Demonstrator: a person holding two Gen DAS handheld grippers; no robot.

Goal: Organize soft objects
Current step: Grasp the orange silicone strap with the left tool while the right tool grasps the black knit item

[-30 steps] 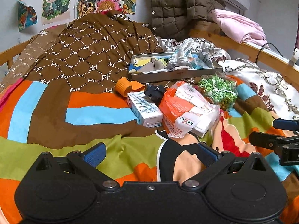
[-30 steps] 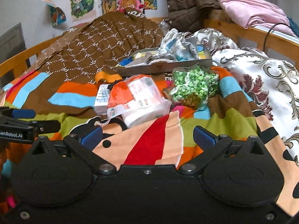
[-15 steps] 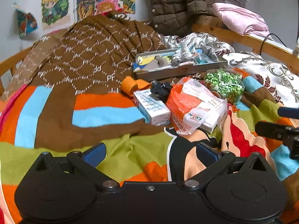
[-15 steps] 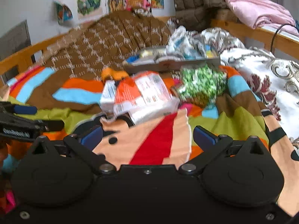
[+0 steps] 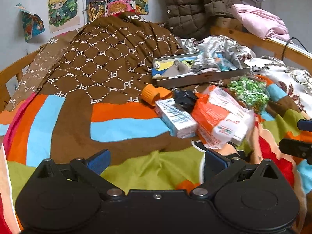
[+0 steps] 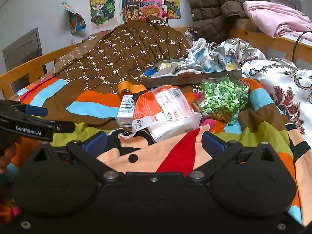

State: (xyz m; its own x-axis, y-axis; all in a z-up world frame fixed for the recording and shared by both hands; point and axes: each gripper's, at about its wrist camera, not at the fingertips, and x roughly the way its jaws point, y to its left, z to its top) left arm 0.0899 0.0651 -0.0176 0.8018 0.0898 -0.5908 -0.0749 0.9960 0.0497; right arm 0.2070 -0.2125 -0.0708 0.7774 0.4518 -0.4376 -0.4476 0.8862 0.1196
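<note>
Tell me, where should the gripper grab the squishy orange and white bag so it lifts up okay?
Probably the loose, crinkled flap of the orange and white bag at its near lower corner, where the film curls up off the blanket. Come in low from the near side with the right gripper, which is open and closest. The bulging middle looks too wide to pinch.

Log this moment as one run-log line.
left tool: open, empty | right tool: open, empty | orange-white pack, green bead bag: on bedspread | tray: holds cloth items
</note>
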